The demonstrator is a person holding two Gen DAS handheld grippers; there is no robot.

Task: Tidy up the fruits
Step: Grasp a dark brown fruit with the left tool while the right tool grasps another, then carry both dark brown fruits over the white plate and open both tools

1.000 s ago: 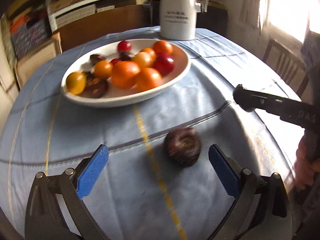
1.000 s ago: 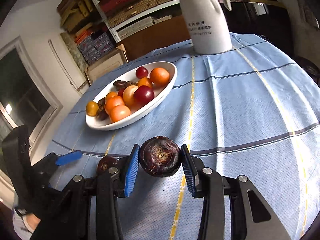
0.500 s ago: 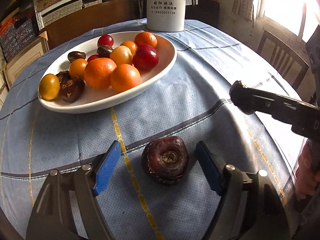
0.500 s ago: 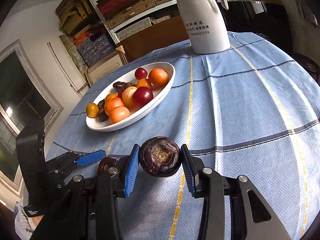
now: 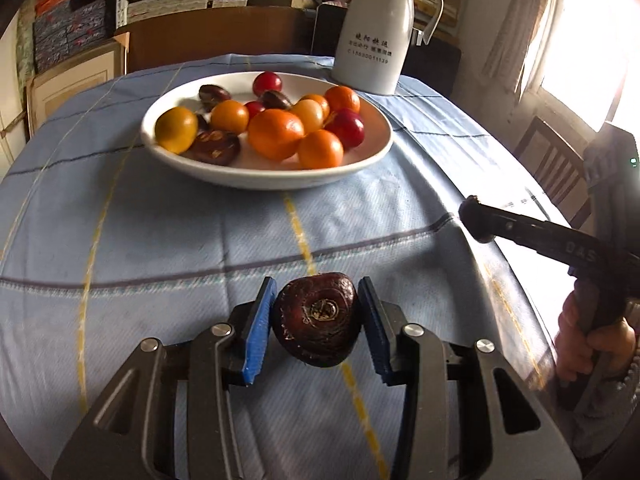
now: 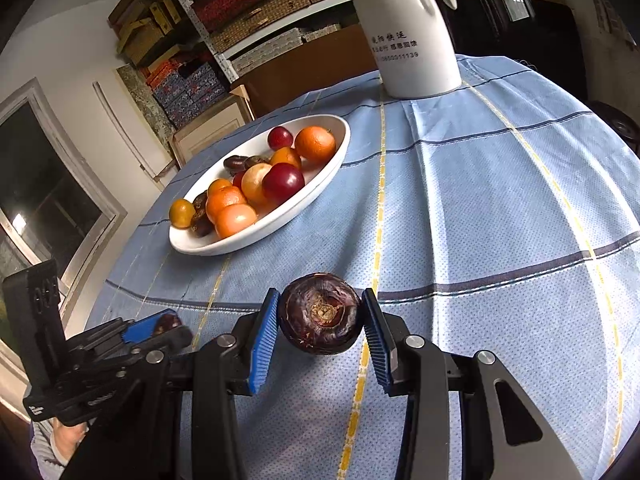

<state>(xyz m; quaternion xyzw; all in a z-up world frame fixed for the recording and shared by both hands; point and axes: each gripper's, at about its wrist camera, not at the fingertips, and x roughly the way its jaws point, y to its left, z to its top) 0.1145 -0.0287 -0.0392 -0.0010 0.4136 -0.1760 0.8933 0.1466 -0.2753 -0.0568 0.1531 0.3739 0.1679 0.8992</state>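
Both grippers loaded. Left gripper [image 5: 316,324] pinches a dark water chestnut [image 5: 316,320] between its blue pads; right gripper [image 6: 320,322] pinches a second dark chestnut [image 6: 320,314] the same way. White bowl [image 5: 376,148], ahead of both, well apart, already holds most fruits. No other loose fruit visible on the tablecloth [image 6: 480,220]. Judging: nearly done, left is carrying and dropping these two in the bowl.

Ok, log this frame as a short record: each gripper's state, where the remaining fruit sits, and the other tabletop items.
left gripper: shut on dark brown water chestnut
right gripper: shut on second dark brown water chestnut
white oval dish: holds oranges, red and dark fruits
white thermos jug: upright behind dish
blue checked tablecloth: covers table
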